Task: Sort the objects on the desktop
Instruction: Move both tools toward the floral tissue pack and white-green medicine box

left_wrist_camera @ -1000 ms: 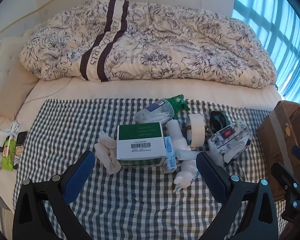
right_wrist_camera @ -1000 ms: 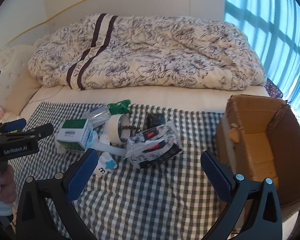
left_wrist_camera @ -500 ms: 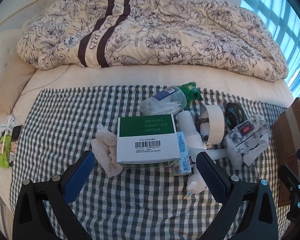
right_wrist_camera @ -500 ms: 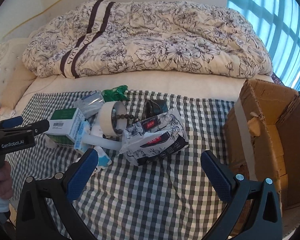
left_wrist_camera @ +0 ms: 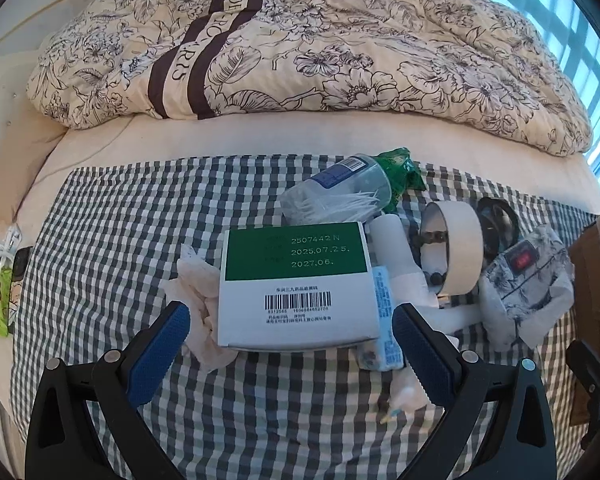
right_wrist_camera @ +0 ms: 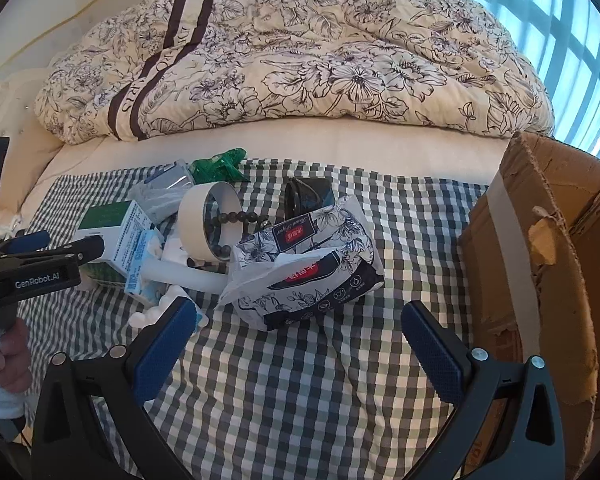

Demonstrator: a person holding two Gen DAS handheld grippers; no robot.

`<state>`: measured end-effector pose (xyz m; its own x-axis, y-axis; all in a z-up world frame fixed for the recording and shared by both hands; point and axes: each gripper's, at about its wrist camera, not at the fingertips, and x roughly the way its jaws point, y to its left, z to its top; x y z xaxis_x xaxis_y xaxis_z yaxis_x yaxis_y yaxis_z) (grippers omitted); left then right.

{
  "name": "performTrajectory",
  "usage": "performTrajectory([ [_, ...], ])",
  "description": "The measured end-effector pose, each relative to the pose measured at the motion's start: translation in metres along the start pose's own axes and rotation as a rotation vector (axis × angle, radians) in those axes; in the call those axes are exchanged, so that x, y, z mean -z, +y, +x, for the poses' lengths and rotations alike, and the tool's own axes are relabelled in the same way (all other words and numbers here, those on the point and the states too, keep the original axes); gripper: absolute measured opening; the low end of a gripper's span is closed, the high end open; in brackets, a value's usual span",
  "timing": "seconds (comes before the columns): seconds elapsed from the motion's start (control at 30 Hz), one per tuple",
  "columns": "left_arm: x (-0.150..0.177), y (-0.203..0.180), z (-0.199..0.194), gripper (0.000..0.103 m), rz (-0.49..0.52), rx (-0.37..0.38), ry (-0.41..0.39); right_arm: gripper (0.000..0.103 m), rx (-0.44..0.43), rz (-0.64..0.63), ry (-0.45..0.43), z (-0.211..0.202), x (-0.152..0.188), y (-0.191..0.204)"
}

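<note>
Spreading wide at lower centre of its view, the left tool [left_wrist_camera: 290,334] flanks the green-and-white box [left_wrist_camera: 296,284] on the checked cloth [left_wrist_camera: 112,240]. Right tool [right_wrist_camera: 296,336], equally wide, holds nothing below the floral tissue pack [right_wrist_camera: 308,264]; cardboard box [right_wrist_camera: 540,264] stands at right.

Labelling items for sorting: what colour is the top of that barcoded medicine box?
Green, above a white barcoded panel on the cardboard medicine box; clearest in the left wrist view.

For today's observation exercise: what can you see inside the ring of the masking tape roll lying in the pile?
A string of dark beads hangs through the tape roll opening, with the pale inner wall visible around it. Where the string's lower end goes is hidden behind the floral tissue pack.
</note>
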<state>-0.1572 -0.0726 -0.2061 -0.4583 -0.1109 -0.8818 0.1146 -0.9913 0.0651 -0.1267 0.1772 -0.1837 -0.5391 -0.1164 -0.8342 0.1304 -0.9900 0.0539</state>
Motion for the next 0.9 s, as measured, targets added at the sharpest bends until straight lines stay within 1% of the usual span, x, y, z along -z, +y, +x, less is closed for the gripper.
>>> performTrajectory([
  [0.3, 0.000, -0.001, 0.023, 0.103, -0.011, 0.000, 0.038, 0.103, 0.014, 0.025, 0.028, 0.019, 0.000, -0.007],
  [0.47, 0.000, -0.003, 0.034, 0.103, -0.014, -0.002, 0.045, 0.103, 0.011, 0.036, 0.042, 0.029, -0.001, -0.010],
  [0.57, 0.000, -0.001, 0.039, 0.103, -0.031, 0.018, 0.065, 0.103, 0.012, 0.037, 0.049, 0.034, -0.001, -0.011],
  [0.63, -0.001, 0.001, 0.041, 0.103, -0.048, 0.041, 0.065, 0.103, 0.011, 0.042, 0.055, 0.039, -0.001, -0.012],
  [0.9, -0.004, 0.005, 0.048, 0.103, -0.084, 0.086, 0.080, 0.103, 0.011, 0.051, 0.067, 0.058, -0.005, -0.013],
])
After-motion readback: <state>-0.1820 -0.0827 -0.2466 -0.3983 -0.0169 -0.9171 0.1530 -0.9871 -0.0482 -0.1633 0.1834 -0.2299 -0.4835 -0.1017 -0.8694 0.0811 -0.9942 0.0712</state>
